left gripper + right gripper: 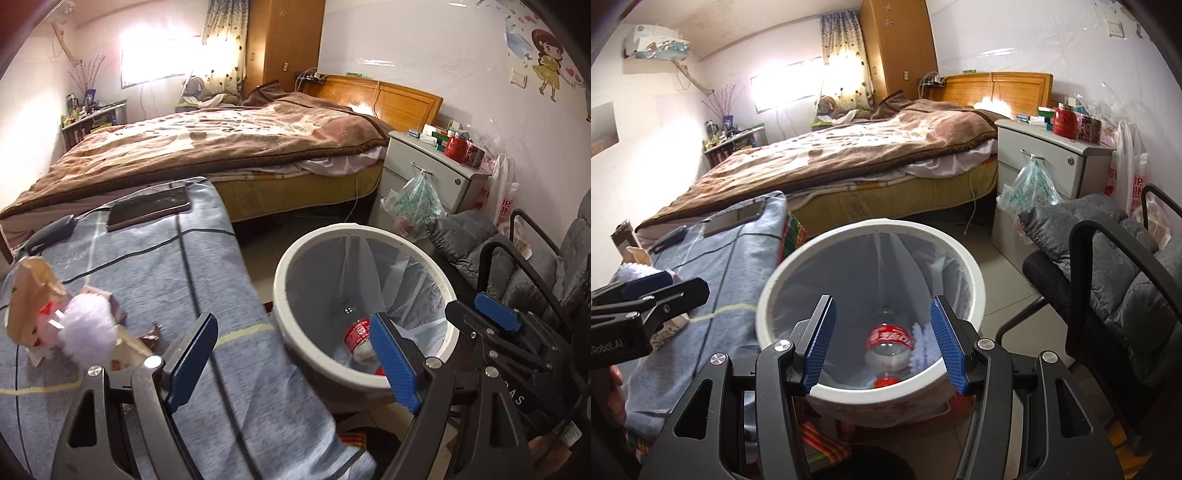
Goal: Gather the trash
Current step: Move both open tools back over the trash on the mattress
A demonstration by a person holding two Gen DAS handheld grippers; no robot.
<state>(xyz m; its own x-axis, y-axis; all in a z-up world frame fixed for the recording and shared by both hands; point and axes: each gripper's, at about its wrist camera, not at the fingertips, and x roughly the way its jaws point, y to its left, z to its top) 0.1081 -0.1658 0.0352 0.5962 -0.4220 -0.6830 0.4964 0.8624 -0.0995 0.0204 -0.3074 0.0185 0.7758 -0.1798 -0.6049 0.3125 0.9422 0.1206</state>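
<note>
Where legible, "Robot.AI" on left claw (650, 284); bottle (888, 341) label unreadable.

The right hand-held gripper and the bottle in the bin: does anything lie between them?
No. In the right wrist view, the right hand-held gripper is open above the bin; only air separates it from the bottle.
</note>
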